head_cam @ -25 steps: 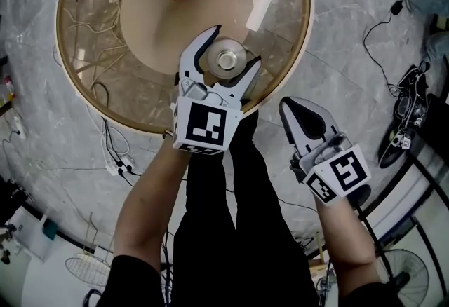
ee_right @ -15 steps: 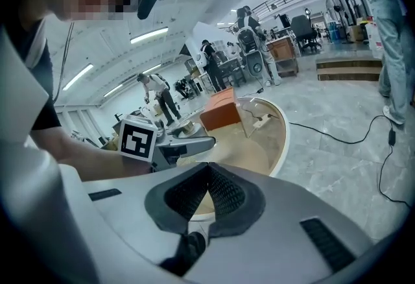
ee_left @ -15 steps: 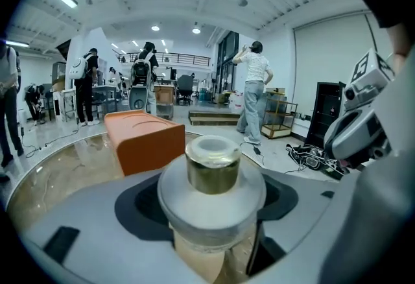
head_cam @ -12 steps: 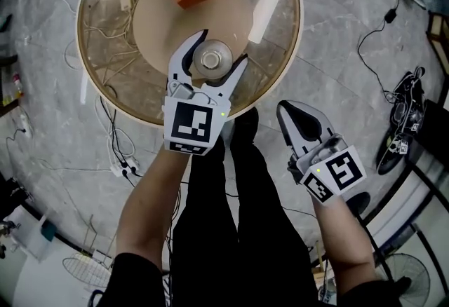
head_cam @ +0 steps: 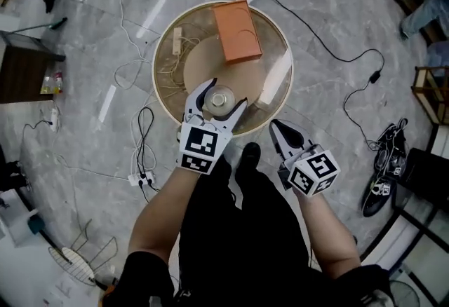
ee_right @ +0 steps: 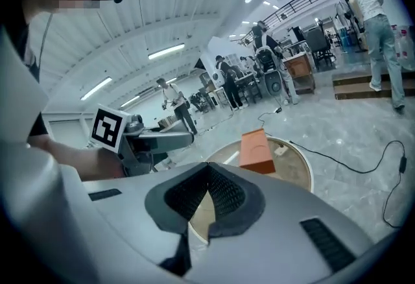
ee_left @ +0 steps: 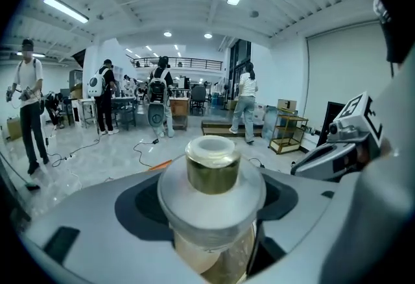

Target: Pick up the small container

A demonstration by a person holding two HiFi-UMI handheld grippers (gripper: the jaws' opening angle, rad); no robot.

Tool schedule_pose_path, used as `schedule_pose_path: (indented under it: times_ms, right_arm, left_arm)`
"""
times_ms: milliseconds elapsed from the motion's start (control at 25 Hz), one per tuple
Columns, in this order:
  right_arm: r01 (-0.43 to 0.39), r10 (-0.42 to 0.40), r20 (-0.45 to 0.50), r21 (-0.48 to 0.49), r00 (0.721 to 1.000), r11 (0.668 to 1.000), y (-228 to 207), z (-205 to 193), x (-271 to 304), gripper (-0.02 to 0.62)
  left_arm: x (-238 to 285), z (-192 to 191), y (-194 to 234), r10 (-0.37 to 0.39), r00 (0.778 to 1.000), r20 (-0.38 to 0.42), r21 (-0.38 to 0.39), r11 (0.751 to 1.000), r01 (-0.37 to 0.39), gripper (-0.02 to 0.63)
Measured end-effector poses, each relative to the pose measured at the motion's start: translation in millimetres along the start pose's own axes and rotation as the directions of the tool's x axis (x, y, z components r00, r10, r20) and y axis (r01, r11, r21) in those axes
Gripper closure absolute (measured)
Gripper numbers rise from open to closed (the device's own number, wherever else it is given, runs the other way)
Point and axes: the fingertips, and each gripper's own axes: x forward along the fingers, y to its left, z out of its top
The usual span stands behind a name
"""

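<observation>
The small container (head_cam: 219, 100), a clear jar with a gold band and a pale lid, sits between the jaws of my left gripper (head_cam: 228, 90), whose jaws have just been closing on it. It hangs high above the round glass table (head_cam: 157, 78), lifted off it. In the left gripper view the jar (ee_left: 213, 169) stands upright, wedged between the two grey jaws. My right gripper (head_cam: 276, 125) is beside it on the right, over the table's near edge, shut with nothing in it. Its pads meet in the right gripper view (ee_right: 207, 193).
An orange box (head_cam: 240, 32) and a white strip (head_cam: 276, 78) lie on the table. Cables and power strips run over the grey floor (head_cam: 144, 151). A wire fan guard (head_cam: 84, 260) lies at lower left. Several people (ee_left: 155, 98) stand in the hall beyond.
Both grippers have risen far above the table. The container has gone up with the left gripper, off the tabletop. The table looks much smaller below.
</observation>
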Motion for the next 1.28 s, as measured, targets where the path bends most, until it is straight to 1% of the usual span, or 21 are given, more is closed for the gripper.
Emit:
schedule_pose_path:
  times_ms: [120, 200, 320, 440, 520, 600, 680, 800, 920, 1000, 1120, 1280]
  right_arm:
    - [-0.021, 0.023, 0.045, -0.035, 0.999, 0.999, 34, 61, -11, 0.58]
    - [-0.054, 0.059, 0.067, -0.065, 0.996, 0.996, 57, 94, -14, 0.58]
    - [-0.091, 0.1, 0.08, -0.109, 0.992, 0.99, 91, 125, -23, 0.58]
    - [-0.106, 0.118, 0.089, -0.13, 0.989, 0.986, 121, 146, -25, 0.581]
    - [-0.116, 0.13, 0.086, -0.146, 0.988, 0.982, 142, 155, -24, 0.581]
    - [-0.133, 0.146, 0.065, -0.18, 0.987, 0.975, 164, 161, -24, 0.581]
    - [-0.141, 0.152, 0.036, -0.213, 0.988, 0.967, 183, 164, -24, 0.581]
    - [-0.14, 0.146, 0.005, -0.255, 0.989, 0.957, 208, 170, -21, 0.581]
    - [-0.133, 0.137, -0.011, -0.351, 0.99, 0.927, 238, 173, -17, 0.581]
    - [-0.13, 0.137, -0.01, -0.392, 0.99, 0.911, 257, 175, -13, 0.581]
    - [-0.135, 0.147, 0.0, -0.395, 0.989, 0.909, 272, 174, -10, 0.583]
    - [-0.133, 0.153, 0.025, -0.366, 0.988, 0.921, 269, 174, -15, 0.583]
  left_arm:
    - [-44, 40, 14, 0.056, 0.998, 0.008, -0.01, 0.998, -0.055, 0.262]
    - [-70, 64, 21, 0.092, 0.996, 0.023, -0.027, 0.995, -0.091, 0.262]
    - [-108, 92, 22, 0.12, 0.992, 0.046, -0.045, 0.992, -0.118, 0.262]
    - [-144, 113, 25, 0.126, 0.989, 0.078, -0.053, 0.991, -0.122, 0.262]
    - [-166, 121, 29, 0.121, 0.988, 0.096, -0.06, 0.991, -0.116, 0.262]
    - [-188, 127, 29, 0.116, 0.987, 0.112, -0.06, 0.992, -0.109, 0.262]
    - [-208, 131, 30, 0.117, 0.986, 0.121, -0.041, 0.993, -0.113, 0.262]
    - [-229, 131, 42, 0.132, 0.985, 0.113, -0.016, 0.991, -0.131, 0.262]
    - [-248, 130, 58, 0.131, 0.985, 0.113, -0.025, 0.991, -0.129, 0.262]
    - [-260, 130, 70, 0.122, 0.986, 0.118, -0.031, 0.992, -0.119, 0.262]
    - [-275, 134, 83, 0.114, 0.986, 0.122, -0.031, 0.993, -0.111, 0.262]
    - [-288, 144, 89, 0.116, 0.985, 0.124, -0.062, 0.992, -0.109, 0.262]
